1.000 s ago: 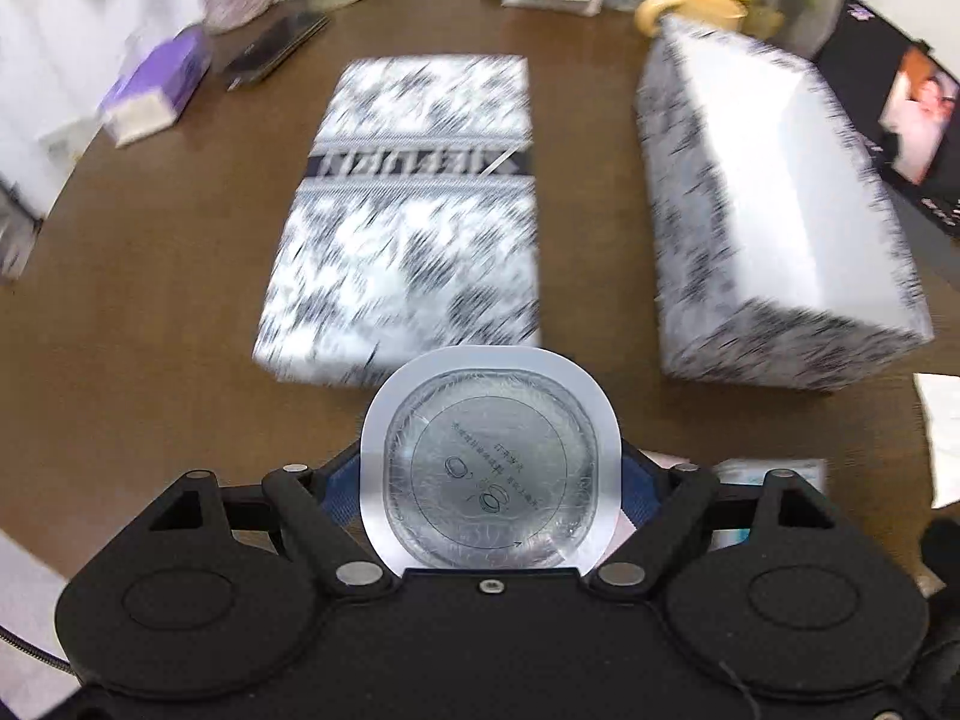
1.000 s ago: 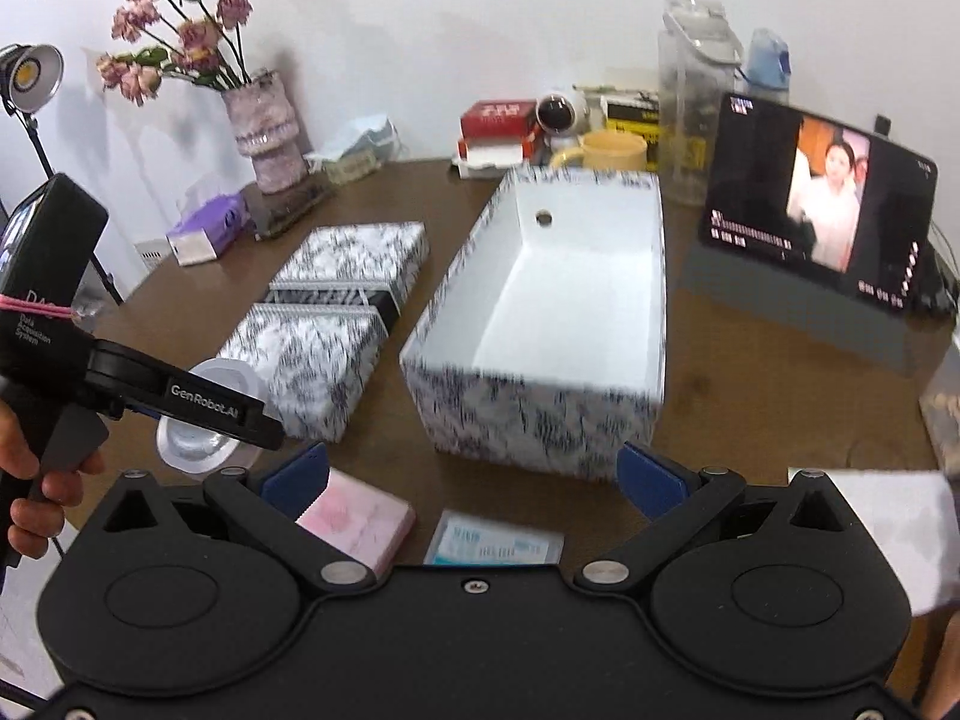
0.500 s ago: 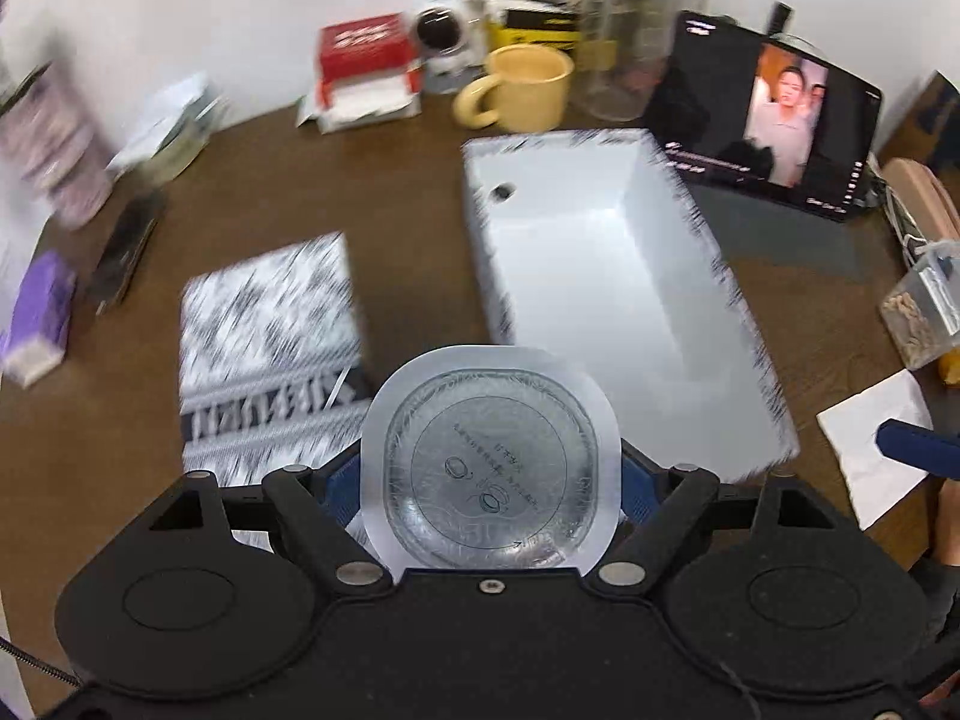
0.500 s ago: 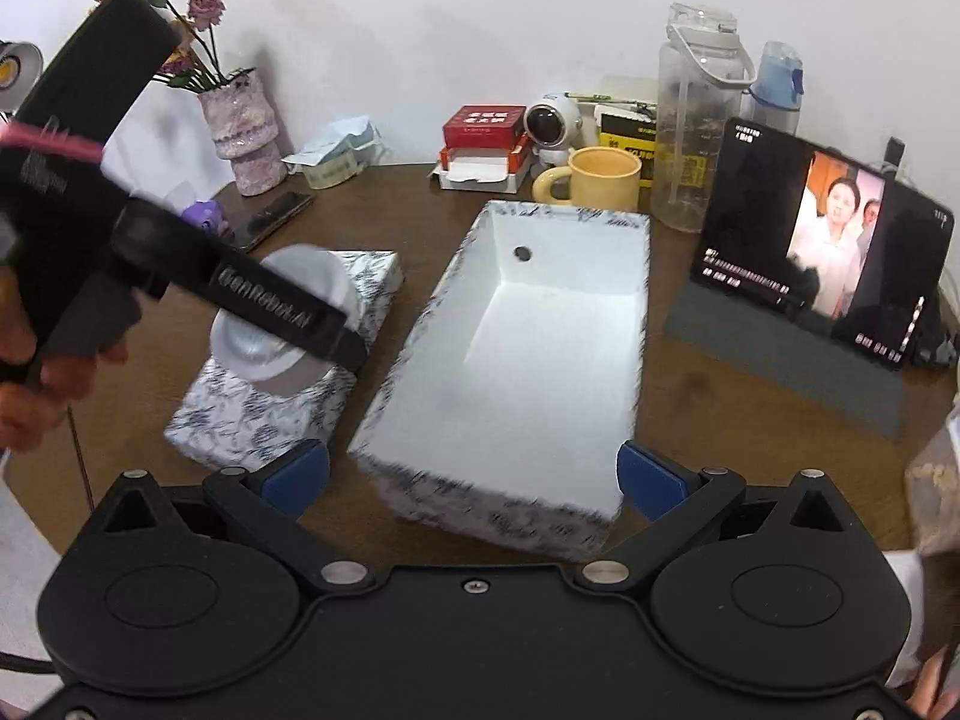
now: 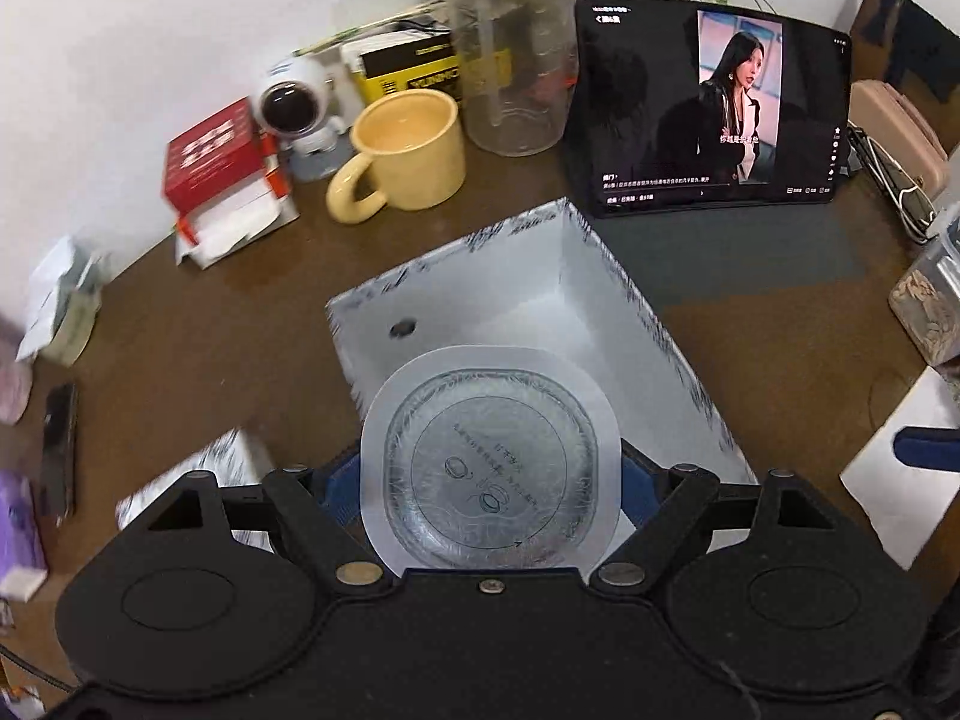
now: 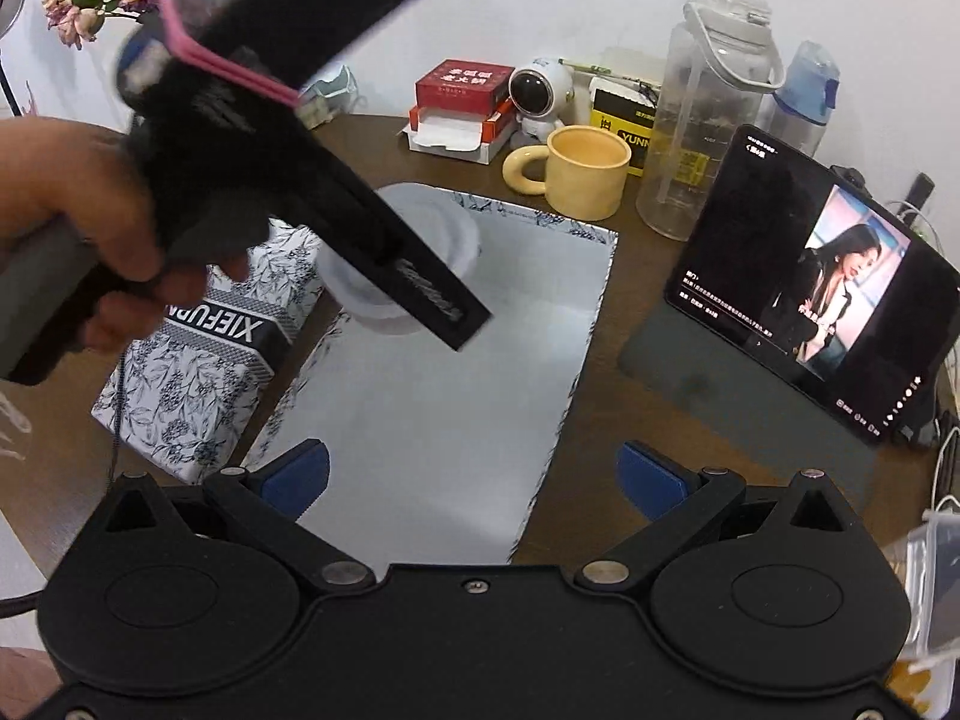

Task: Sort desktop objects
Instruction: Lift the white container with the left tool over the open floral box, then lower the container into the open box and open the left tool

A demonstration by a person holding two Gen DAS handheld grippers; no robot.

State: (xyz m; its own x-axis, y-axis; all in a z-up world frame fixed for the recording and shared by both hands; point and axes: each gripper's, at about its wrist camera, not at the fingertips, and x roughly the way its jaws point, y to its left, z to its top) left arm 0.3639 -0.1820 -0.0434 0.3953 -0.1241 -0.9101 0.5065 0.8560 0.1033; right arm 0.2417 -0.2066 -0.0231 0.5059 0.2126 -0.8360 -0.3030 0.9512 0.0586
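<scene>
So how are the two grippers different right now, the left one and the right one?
The left gripper is shut on a sealed round cup held over the open patterned box; the right gripper is open and holds nothing. The left sits over the box's far end, the right near its front edge. Both have blue pads.

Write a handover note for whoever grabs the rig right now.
Left gripper: shut on the sealed cup, held over the far end of the open box, not yet released.
Right gripper: open, empty, hovering at the box's near end.
The box looks empty inside; its lid lies alongside, on the left.
Done: cup picked up and brought over the box.
Left: lower it, release, then sort the remaining loose items. A white paper lies right of the box.
</scene>
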